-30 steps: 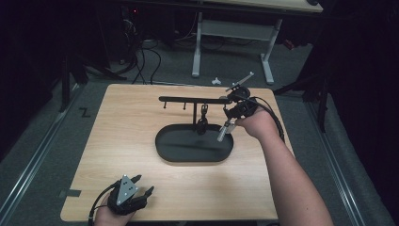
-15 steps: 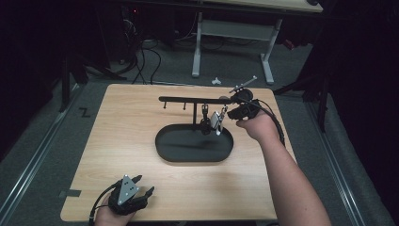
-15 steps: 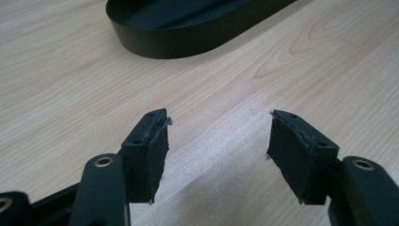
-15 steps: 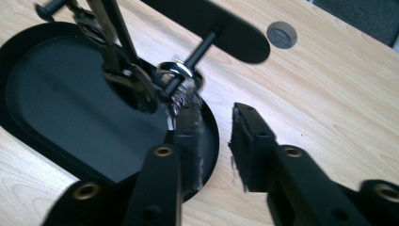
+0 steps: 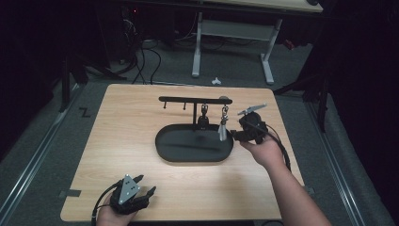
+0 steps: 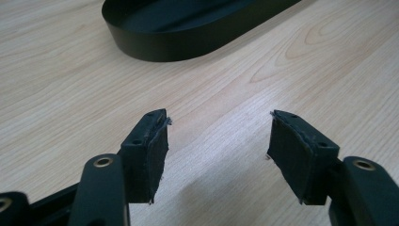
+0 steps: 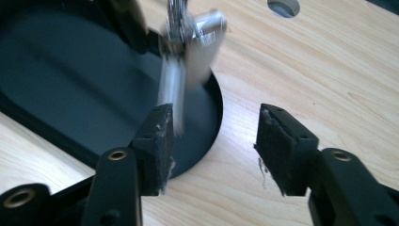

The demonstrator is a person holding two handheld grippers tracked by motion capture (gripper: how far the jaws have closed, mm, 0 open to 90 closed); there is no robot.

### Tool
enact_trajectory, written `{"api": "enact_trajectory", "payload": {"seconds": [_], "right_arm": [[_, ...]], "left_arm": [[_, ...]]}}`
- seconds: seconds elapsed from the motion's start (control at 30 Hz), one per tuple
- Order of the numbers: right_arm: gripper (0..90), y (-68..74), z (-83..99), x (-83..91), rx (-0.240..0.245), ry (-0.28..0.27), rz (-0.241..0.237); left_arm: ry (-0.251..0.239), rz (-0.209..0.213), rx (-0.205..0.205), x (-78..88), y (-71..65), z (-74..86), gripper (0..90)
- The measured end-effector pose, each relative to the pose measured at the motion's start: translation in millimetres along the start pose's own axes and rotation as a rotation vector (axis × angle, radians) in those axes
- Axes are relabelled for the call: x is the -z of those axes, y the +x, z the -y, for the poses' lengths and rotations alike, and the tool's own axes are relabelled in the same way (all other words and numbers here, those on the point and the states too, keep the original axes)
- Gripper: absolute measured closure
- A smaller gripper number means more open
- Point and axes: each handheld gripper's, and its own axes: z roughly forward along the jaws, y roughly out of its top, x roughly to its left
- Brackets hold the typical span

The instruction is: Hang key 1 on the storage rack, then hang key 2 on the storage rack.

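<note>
Silver key fob [image 5: 223, 128] hangs from the black rack [image 5: 194, 99] over the right end of the oval tray [image 5: 169, 149], mid-table; a dark fob [image 5: 203, 118] hangs beside it.

Right gripper [image 5: 235, 134], just right of the silver one, has its jaws just been opening, nothing between them (hanging looks done). Two hooks left bare.

Left gripper [image 5: 143, 184] rests at the table's near-left edge, jaws apart, empty.

Pale wood top; dim room, grey floor, cables, a white desk frame [image 5: 233, 28] behind.
</note>
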Motion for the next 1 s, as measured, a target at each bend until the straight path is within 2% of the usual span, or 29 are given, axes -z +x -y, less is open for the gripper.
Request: {"api": "enact_trajectory", "payload": {"seconds": [0.07,0.17,0.23,0.3,0.37,0.47,0.63,0.77,0.83,0.9,0.93,0.97,1.0], "right_arm": [[47.0,2.0,13.0,-2.0,-0.023,-0.032,-0.021],[42.9,5.5,32.1,-5.6,-0.044,-0.057,-0.011],[41.5,7.5,43.9,-7.4,-0.039,-0.081,0.002],[38.8,8.3,56.8,-10.6,-0.007,-0.113,0.018],[37.3,8.5,65.9,-13.0,0.0,-0.124,0.028],[34.0,6.4,79.4,-14.7,-0.024,-0.17,0.029],[28.3,4.3,102.0,-15.1,-0.023,-0.226,0.019],[22.6,6.9,123.2,-15.3,-0.012,-0.268,0.007],[19.1,8.3,140.4,-14.9,-0.037,-0.278,-0.01],[17.5,11.9,157.0,-12.2,-0.054,-0.304,-0.005],[17.7,14.5,168.2,-9.1,-0.064,-0.338,0.017],[19.5,16.9,180.1,-4.9,-0.058,-0.4,0.046],[20.3,16.6,185.1,-0.1,-0.06,-0.437,0.05]], "left_arm": [[-0.004,0.003,-0.003,-0.7,-1.4,-2.0,38.3],[-0.017,0.009,-0.009,-0.7,-3.7,-5.5,38.2],[-0.019,0.014,-0.017,-1.4,-5.3,-7.5,38.1],[-0.02,0.016,-0.023,-2.5,-7.1,-8.7,37.9],[-0.022,0.02,-0.025,-3.5,-8.4,-9.7,38.0],[-0.02,0.019,-0.036,-5.5,-10.2,-11.7,38.0],[-0.019,0.016,-0.048,-7.6,-11.0,-12.5,37.9],[-0.021,-0.006,-0.031,-7.5,-6.1,-8.8,38.3],[-0.022,-0.012,-0.011,-6.7,-3.2,-7.2,38.3],[-0.021,-0.024,0.0,-4.8,-0.9,-6.4,38.3],[-0.024,-0.029,0.009,-4.3,-0.5,-6.5,38.3],[-0.022,-0.034,0.013,-3.6,-0.3,-7.2,38.3],[-0.027,-0.036,0.014,-3.3,-0.8,-7.9,38.3]]}}
